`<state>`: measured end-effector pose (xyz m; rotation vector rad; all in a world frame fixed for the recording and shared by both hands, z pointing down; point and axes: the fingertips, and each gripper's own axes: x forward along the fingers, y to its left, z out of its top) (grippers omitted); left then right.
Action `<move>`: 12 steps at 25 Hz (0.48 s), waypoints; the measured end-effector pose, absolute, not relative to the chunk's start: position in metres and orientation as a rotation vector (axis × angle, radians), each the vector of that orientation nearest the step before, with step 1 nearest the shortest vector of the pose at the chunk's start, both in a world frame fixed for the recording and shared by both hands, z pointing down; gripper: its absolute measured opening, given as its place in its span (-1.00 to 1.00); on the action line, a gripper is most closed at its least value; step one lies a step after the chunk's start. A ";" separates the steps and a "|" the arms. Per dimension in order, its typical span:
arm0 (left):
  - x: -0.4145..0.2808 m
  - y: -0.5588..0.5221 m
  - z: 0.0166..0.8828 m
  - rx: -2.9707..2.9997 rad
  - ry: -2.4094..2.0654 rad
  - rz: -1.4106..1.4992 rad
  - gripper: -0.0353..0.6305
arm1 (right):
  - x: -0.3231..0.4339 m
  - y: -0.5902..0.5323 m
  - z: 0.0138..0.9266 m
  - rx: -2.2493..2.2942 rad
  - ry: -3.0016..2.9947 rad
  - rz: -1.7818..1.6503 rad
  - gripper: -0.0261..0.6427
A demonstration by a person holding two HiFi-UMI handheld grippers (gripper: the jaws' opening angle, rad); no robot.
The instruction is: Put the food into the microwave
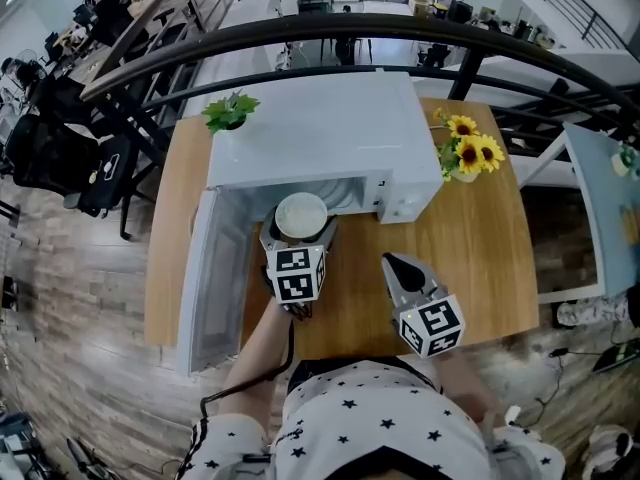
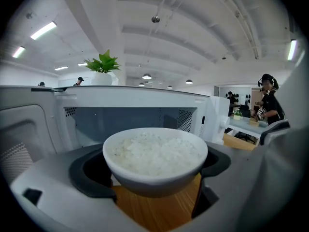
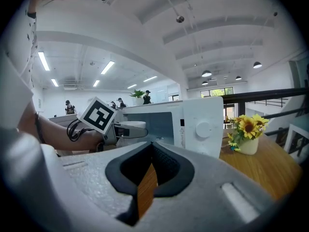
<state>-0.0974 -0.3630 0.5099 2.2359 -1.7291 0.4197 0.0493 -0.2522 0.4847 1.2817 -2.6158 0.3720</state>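
A white bowl of rice (image 1: 301,216) (image 2: 155,157) is held between the jaws of my left gripper (image 1: 299,230) (image 2: 154,170), right in front of the open mouth of the white microwave (image 1: 320,133) (image 2: 135,117). The microwave door (image 1: 212,278) hangs open to the left. In the right gripper view the bowl (image 3: 129,125) shows beside the microwave (image 3: 193,124) opening. My right gripper (image 1: 400,265) (image 3: 149,175) is shut with nothing in it, over the wooden table (image 1: 480,258) to the right of the left one.
A small green plant (image 1: 230,111) stands on the microwave's top left corner. A white pot of sunflowers (image 1: 468,153) (image 3: 247,132) sits at the table's right rear. A dark railing (image 1: 400,33) curves behind the table.
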 end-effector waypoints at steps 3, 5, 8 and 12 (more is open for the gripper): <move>-0.101 -0.379 0.518 2.235 -1.720 0.448 0.61 | 0.046 -0.262 0.490 1.277 -2.605 0.388 -0.90; -0.103 -0.388 0.524 2.237 -1.715 0.463 0.61 | 0.045 -0.268 0.495 1.274 -2.597 0.397 -0.90; -0.104 -0.401 0.532 2.238 -1.705 0.489 0.61 | 0.043 -0.274 0.501 1.270 -2.585 0.413 -0.90; -0.104 -0.415 0.543 2.236 -1.689 0.529 0.61 | 0.040 -0.278 0.511 1.254 -2.569 0.439 -0.90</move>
